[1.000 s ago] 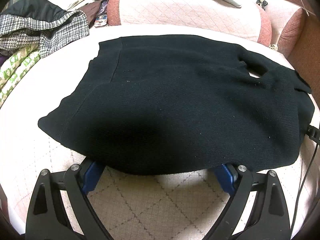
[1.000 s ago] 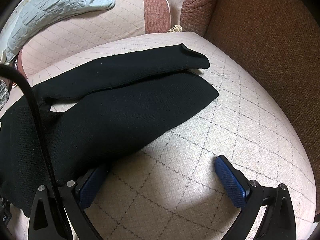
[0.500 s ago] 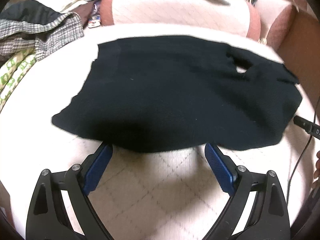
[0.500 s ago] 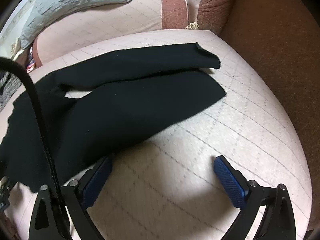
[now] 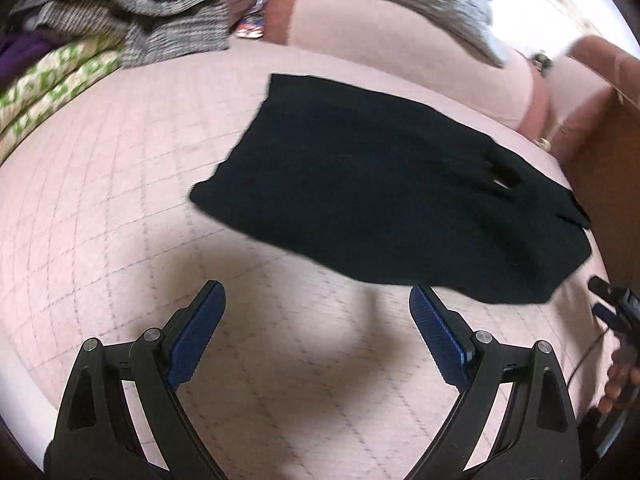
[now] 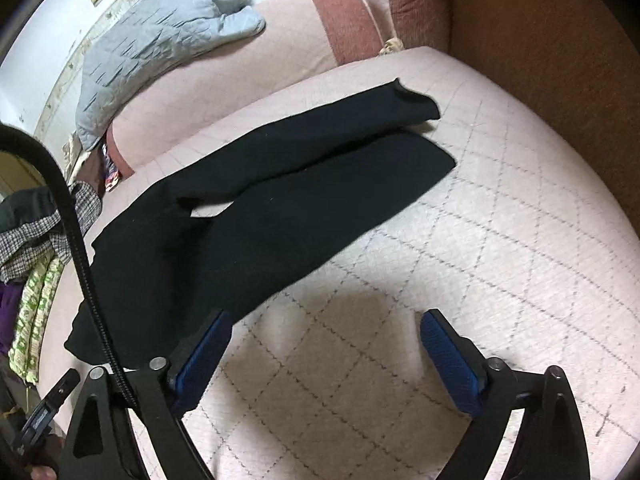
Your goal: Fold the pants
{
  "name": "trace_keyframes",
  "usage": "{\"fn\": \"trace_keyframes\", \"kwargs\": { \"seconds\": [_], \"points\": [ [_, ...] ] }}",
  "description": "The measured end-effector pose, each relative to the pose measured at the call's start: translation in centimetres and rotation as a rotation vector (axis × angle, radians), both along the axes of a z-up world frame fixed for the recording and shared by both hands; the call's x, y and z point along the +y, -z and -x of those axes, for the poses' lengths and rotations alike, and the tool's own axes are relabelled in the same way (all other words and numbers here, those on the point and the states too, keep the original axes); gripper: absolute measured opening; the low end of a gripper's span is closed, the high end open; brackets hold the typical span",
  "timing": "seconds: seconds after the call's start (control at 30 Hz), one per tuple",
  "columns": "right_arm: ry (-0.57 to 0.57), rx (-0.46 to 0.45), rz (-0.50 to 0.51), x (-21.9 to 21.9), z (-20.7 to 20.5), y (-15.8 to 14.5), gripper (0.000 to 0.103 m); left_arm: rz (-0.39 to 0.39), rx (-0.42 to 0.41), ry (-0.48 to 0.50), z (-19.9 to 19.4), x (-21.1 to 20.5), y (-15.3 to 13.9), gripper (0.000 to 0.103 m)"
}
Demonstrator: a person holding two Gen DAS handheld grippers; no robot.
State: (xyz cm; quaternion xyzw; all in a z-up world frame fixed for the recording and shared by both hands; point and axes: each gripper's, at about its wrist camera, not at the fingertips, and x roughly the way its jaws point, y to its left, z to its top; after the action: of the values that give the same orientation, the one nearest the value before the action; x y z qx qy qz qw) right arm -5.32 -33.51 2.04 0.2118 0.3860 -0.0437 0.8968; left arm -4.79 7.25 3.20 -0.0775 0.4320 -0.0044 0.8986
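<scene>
The left gripper [image 5: 316,314] hangs with jaws spread wide, gripping nothing, fingers pointing toward 12 o'clock. The right gripper [image 6: 326,338] is likewise spread and empty, its blue pads [image 6: 450,354] pointing toward 12 o'clock.

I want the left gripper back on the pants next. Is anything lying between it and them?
Nothing visible does. Only bare quilted sofa cover lies between the open left gripper and the near edge of the black pants.

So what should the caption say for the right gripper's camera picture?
Open right gripper hovers beside flat black knit pants on a pink quilted sofa.
</scene>
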Motion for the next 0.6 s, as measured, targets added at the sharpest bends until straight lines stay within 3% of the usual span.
{"fn": "trace_keyframes", "kwargs": {
  "seconds": [0.6],
  "points": [
    [0.012, 0.012, -0.059, -1.5, -2.2, 0.5, 0.095, 0.023, 0.08, -0.012, -4.0, 0.2, 1.1, 0.094]
  ]
}}
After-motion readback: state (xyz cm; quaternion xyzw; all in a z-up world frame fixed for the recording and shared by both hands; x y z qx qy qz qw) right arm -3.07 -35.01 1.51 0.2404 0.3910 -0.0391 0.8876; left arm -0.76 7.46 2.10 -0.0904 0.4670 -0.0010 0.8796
